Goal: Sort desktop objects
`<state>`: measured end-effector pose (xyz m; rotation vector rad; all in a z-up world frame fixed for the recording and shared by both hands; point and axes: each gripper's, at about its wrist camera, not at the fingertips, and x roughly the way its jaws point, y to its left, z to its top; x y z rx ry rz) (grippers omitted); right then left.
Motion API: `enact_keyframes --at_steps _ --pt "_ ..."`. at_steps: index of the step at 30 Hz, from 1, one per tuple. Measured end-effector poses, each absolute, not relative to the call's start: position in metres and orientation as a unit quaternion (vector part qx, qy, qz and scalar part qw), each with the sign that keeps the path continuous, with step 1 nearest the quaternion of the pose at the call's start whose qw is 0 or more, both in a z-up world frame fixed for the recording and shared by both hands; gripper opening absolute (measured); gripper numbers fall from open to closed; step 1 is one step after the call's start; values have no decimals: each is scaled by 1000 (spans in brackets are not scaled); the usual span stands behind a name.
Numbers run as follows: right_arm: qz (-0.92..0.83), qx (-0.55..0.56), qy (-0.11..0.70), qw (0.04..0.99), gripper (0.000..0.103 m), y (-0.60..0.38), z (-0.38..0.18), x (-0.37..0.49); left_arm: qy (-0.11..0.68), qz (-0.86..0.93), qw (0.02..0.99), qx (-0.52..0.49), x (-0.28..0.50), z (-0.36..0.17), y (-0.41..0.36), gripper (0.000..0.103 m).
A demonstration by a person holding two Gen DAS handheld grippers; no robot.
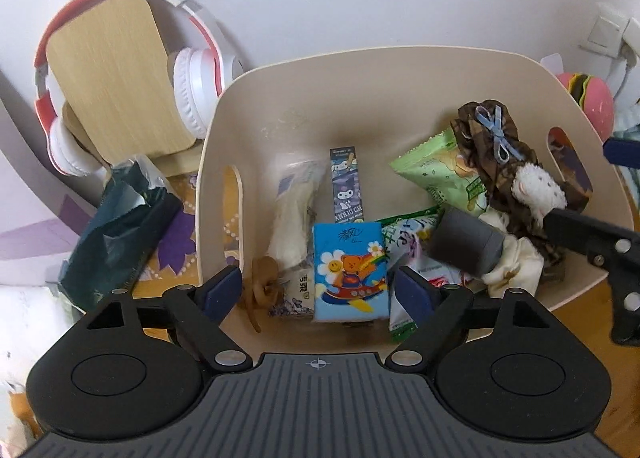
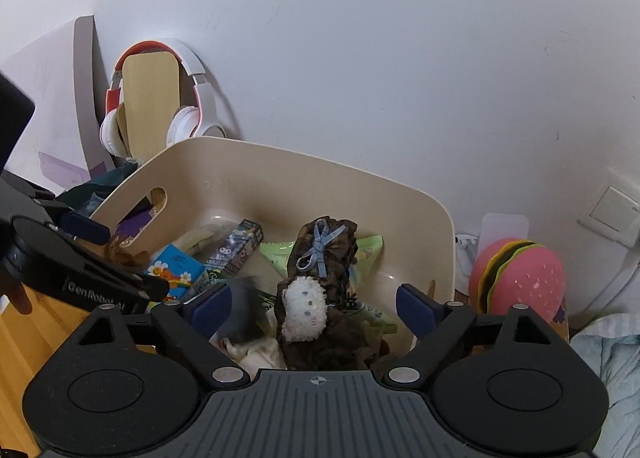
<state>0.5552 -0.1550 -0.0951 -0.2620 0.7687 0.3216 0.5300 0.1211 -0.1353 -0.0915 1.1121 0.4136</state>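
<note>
A beige bin (image 1: 360, 53) holds several items. My left gripper (image 1: 318, 294) hangs open over its near side, with a blue bear-print tissue pack (image 1: 350, 272) lying between the fingers, untouched on the left. Around it lie a brown hair clip (image 1: 262, 290), a Kuromi box (image 1: 346, 185), a white packet (image 1: 294, 209), a green snack bag (image 1: 440, 173) and a grey cylinder (image 1: 466, 244). My right gripper (image 2: 314, 310) is open above a brown plaid pouch (image 2: 324, 254) with a blue bow and a white plush (image 2: 304, 308), its pads clear of them.
Red-and-white headphones (image 1: 192, 93) hang on a wooden stand (image 1: 112, 73) left of the bin (image 2: 280, 149). A dark green bag (image 1: 116, 234) lies beside it. A pink burger toy (image 2: 524, 278), a wall socket (image 2: 612, 213) and pale blue cloth (image 2: 608, 358) are at the right.
</note>
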Motion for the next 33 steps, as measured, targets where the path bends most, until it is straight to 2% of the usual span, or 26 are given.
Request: enact_keyframes --at_steps 10,12,18,25,33 --pt "158 -115 367 910 92 -158 -82 540 517 208 829 -35 520 -117 110 85" --pt "159 -113 366 910 98 -157 -79 535 518 200 830 -46 518 -112 110 85" --pt "159 -102 365 911 98 -159 -70 522 507 188 839 -61 502 -95 104 85" --pt "158 -95 361 914 103 -155 -53 501 485 189 850 -78 471 -70 100 85" --pt "155 -95 361 915 103 -145 -39 463 460 185 865 -77 424 -43 88 88"
